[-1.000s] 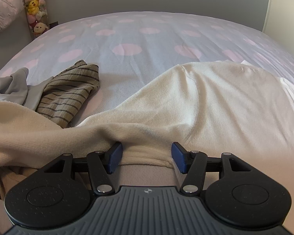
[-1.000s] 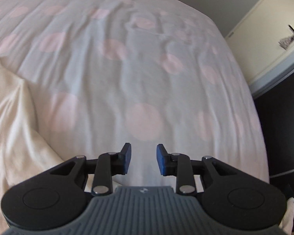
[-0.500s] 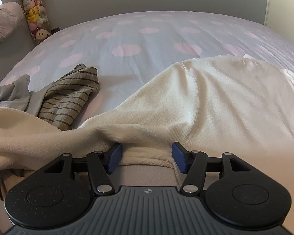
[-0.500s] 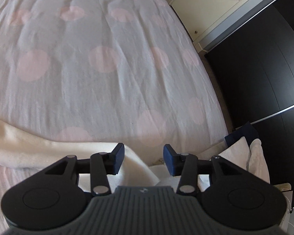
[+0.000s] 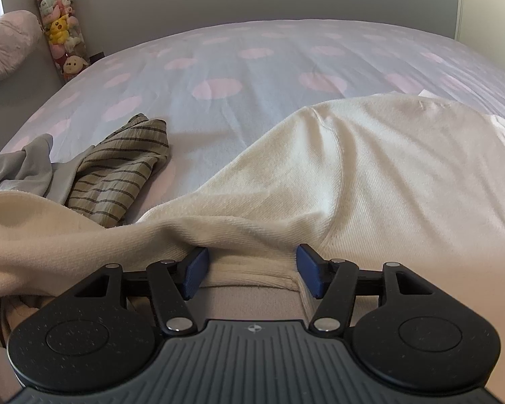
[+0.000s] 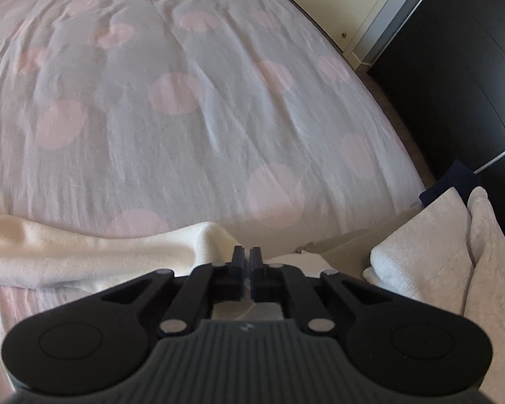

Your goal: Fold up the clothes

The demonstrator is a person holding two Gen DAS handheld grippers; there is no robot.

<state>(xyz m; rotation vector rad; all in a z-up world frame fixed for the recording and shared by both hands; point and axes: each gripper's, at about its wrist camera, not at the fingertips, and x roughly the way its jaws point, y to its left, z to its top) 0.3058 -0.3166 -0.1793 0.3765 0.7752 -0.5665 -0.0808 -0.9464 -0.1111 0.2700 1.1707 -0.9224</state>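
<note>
1. A cream sweater [image 5: 370, 175] lies spread across the near part of the bed [image 5: 219, 67], which wears a pale sheet with big pink dots.
2. The left gripper [image 5: 249, 271] hangs low over the sweater's near edge, jaws spread wide. The ribbed hem sits between the blue pads [image 5: 194, 271], and bunched cloth drapes over their tips, but the pads do not press on it.
3. The right gripper [image 6: 246, 257] is at the other end, by the bed's near right corner. Its jaws have just snapped together and now stand clenched, with only a sliver between the pads. The sweater's sleeve [image 6: 84, 256] runs in from the left and its end reaches the fingertips; whether any cloth is pinched there I cannot tell.
4. Beside the sweater on the left lie a crumpled olive striped garment [image 5: 118, 175] and a grey garment [image 5: 20, 168].
5. Off the bed's right corner sits a stack of folded white towels [image 6: 447, 252], against dark wardrobe doors [image 6: 454, 67].
6. A column of plush toys [image 5: 62, 30] stands in the far left corner, with a pink pillow [image 5: 10, 43] beside it.
</note>
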